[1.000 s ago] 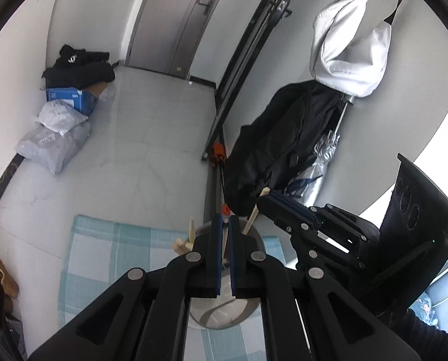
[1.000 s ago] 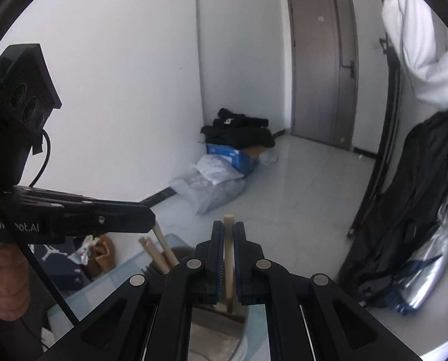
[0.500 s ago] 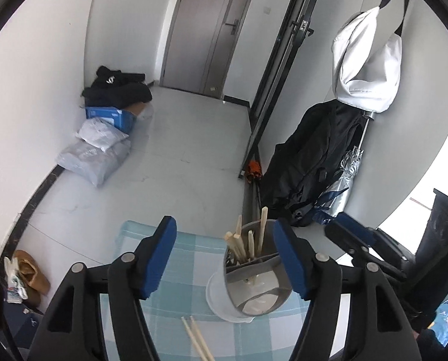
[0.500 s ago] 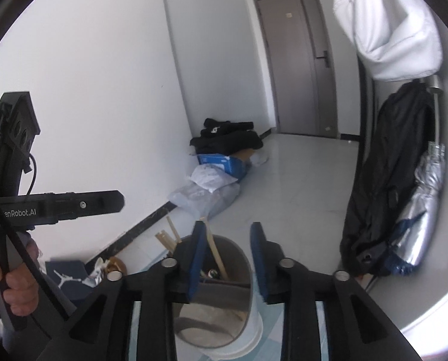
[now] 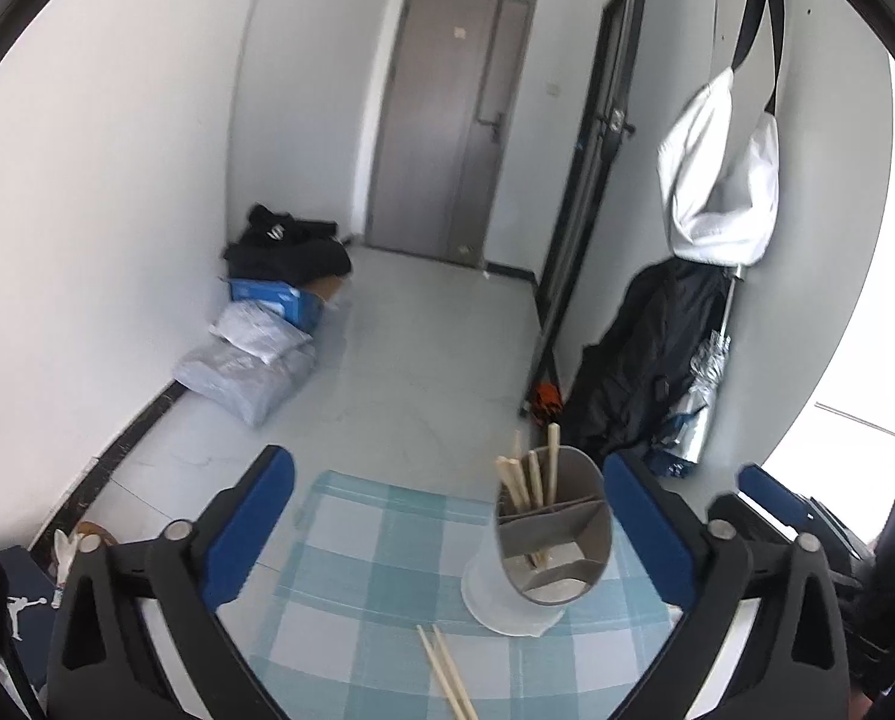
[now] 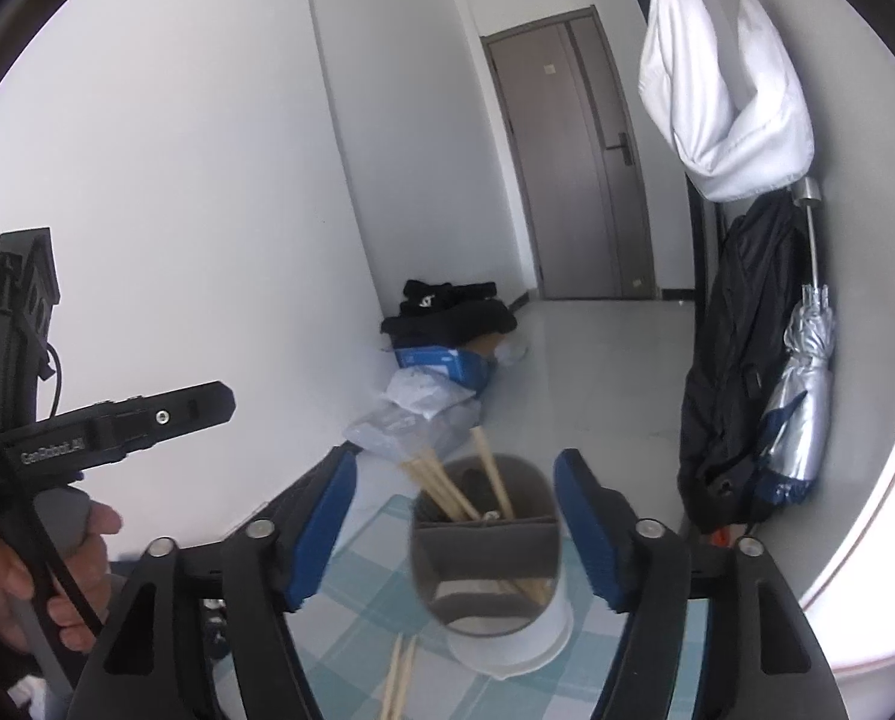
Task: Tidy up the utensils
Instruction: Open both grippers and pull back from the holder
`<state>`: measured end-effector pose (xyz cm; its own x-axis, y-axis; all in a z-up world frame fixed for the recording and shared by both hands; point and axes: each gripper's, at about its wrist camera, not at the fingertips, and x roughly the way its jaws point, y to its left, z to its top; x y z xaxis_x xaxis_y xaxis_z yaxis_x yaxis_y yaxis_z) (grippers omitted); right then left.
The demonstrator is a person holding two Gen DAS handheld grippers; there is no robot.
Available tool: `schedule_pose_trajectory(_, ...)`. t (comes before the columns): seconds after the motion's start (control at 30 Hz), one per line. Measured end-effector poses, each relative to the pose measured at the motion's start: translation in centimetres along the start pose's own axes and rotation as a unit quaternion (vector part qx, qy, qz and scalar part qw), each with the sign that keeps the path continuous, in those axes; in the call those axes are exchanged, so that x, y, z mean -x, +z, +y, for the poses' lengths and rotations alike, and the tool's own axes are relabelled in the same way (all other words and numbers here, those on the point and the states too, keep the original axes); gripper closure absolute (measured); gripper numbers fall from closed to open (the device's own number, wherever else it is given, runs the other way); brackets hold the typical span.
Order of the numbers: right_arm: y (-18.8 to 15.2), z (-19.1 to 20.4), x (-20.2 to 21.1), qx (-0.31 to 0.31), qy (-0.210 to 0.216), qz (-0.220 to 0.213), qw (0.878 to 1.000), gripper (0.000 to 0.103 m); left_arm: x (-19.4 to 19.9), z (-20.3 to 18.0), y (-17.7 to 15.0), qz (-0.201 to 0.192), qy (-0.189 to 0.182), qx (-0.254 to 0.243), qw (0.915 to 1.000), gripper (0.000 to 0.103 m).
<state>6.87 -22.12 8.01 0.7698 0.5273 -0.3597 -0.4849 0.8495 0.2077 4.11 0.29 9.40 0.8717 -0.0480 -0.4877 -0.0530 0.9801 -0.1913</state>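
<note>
Chopsticks [image 5: 522, 483] that each pair of tongs pinched a second ago now stand in the grey divided holder [image 5: 552, 531] — both drops look done. Left tongs [image 5: 447, 525] and right tongs [image 6: 454, 525] are opening wide, empty, drawn back from the holder. It sits on a white base upon the checked counter [image 5: 357, 570], sticks leaning in its rear compartment. Two more chopsticks [image 5: 447, 675] lie loose on the cloth just before it — likely next.

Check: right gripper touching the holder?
Apart. Right wrist view: right gripper, jaws opening, blue pads clear of the holder on both sides.
</note>
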Motion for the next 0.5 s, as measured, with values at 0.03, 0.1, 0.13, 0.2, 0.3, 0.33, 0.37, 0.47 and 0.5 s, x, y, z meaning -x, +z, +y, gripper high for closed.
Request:
schedule_pose_trajectory(0.03,-0.2,0.5,0.4,0.000,0.002,-0.005,1.000,0.027,0.4,0.3,-0.2,-0.009,0.005,0.000,1.0000,0.001)
schedule_pose_trajectory(0.1,-0.6,1.1,0.9,0.001,0.002,-0.013,1.000,0.023,0.9,0.6,-0.6,-0.015,0.011,0.001,0.9998,0.001)
schedule_pose_trajectory(0.13,-0.9,1.5,1.2,0.000,0.003,-0.016,1.000,0.022,1.1,0.8,-0.8,-0.016,0.012,0.002,0.9998,0.001)
schedule_pose_trajectory(0.2,-1.4,2.0,1.8,0.000,0.002,-0.021,1.000,0.021,1.3,1.1,-1.4,-0.017,0.010,0.005,0.9998,0.001)
schedule_pose_trajectory(0.3,-2.2,2.7,2.3,0.001,-0.003,-0.025,1.000,0.018,1.8,1.6,-2.4,-0.021,0.011,0.009,0.9997,0.001)
schedule_pose_trajectory(0.33,-2.4,2.9,2.5,0.001,-0.004,-0.027,1.000,0.017,1.8,1.7,-2.8,-0.021,0.014,0.009,0.9996,0.001)
schedule_pose_trajectory(0.37,-2.7,3.1,2.6,0.000,-0.005,-0.028,1.000,0.016,1.7,1.8,-3.1,-0.020,0.015,0.008,0.9997,0.001)
schedule_pose_trajectory(0.47,-3.7,3.0,2.7,-0.010,-0.012,-0.034,0.999,0.012,1.3,2.3,-4.2,-0.013,0.015,0.010,0.9998,0.001)
schedule_pose_trajectory(0.5,-4.1,3.0,2.7,-0.017,-0.012,-0.035,0.999,0.012,1.1,2.5,-4.7,-0.014,0.016,0.011,0.9997,0.001)
